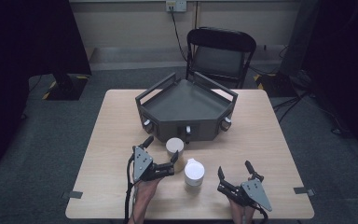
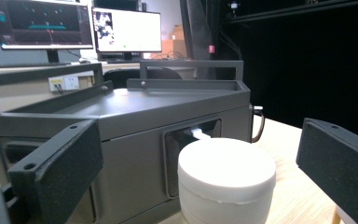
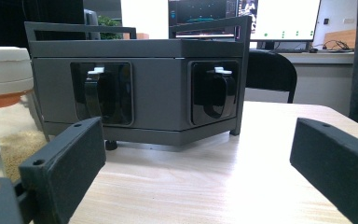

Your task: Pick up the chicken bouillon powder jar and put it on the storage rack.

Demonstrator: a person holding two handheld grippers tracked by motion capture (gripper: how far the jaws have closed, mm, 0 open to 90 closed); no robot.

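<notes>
While both grippers' fingers gape released, the white-lidded jar (image 1: 175, 154) stands upright between the left gripper (image 1: 161, 155) fingers.

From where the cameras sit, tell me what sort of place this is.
Probably a lab or office workroom: computer monitors on a desk, a folding chair behind the wooden table, and a wall socket.

floor: grey carpet (image 1: 51, 140) | black chair (image 1: 221, 53) behind table | wall socket (image 1: 175, 5) | monitors (image 2: 127, 30)

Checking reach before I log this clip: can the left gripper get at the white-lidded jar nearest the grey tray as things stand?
Probably yes. The left gripper is open, with the jar standing between its spread jaws and nothing in between. The grey tray sits close behind the jar, but the approach looks free.
</notes>
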